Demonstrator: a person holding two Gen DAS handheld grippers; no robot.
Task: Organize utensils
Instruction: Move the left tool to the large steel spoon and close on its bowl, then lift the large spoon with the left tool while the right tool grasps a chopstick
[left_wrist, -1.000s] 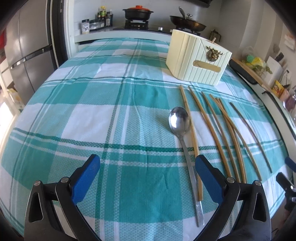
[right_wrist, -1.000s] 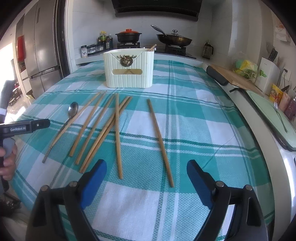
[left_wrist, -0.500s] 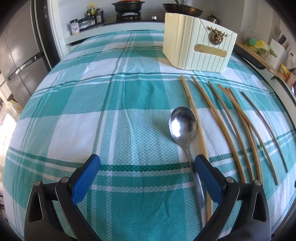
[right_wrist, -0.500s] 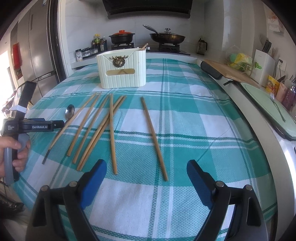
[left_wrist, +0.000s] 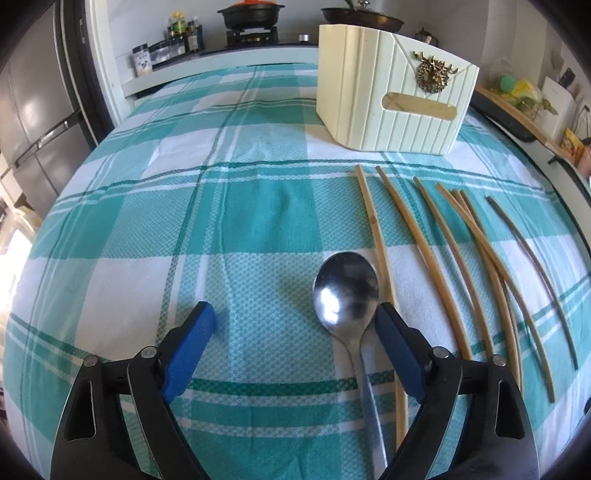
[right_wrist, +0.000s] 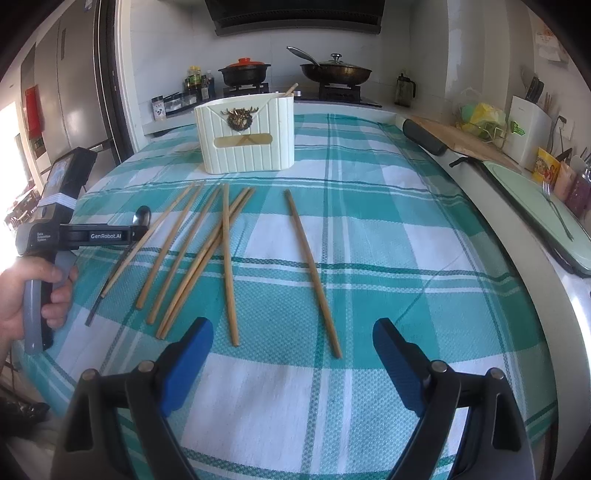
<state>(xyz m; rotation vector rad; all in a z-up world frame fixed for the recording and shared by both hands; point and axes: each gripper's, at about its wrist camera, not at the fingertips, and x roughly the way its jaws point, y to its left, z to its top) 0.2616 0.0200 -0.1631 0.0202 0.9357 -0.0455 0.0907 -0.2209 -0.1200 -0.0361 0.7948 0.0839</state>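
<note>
A metal spoon (left_wrist: 346, 295) lies on the teal checked cloth, its handle running back under my left gripper (left_wrist: 295, 317). That gripper is open, low over the cloth, with its right finger (left_wrist: 397, 350) beside the spoon's neck. Several bamboo chopsticks (left_wrist: 436, 258) lie to the right of the spoon. A cream utensil holder (left_wrist: 391, 99) stands behind them. In the right wrist view the holder (right_wrist: 245, 134) has one chopstick inside. My right gripper (right_wrist: 293, 343) is open and empty, just short of the near ends of the chopsticks (right_wrist: 227, 266). The left gripper (right_wrist: 107, 236) shows over the spoon (right_wrist: 142, 216).
The table (right_wrist: 369, 406) carries the checked cloth. A stove with a red-lidded pot (right_wrist: 244, 72) and a pan (right_wrist: 334, 72) is behind. A counter with a green board (right_wrist: 535, 206) and fork runs along the right. A fridge (right_wrist: 66, 92) stands at the left.
My left gripper has moved forward and down, so the spoon bowl now lies between its fingertips. My right gripper has shifted slightly forward toward the chopsticks. Both stay open.
</note>
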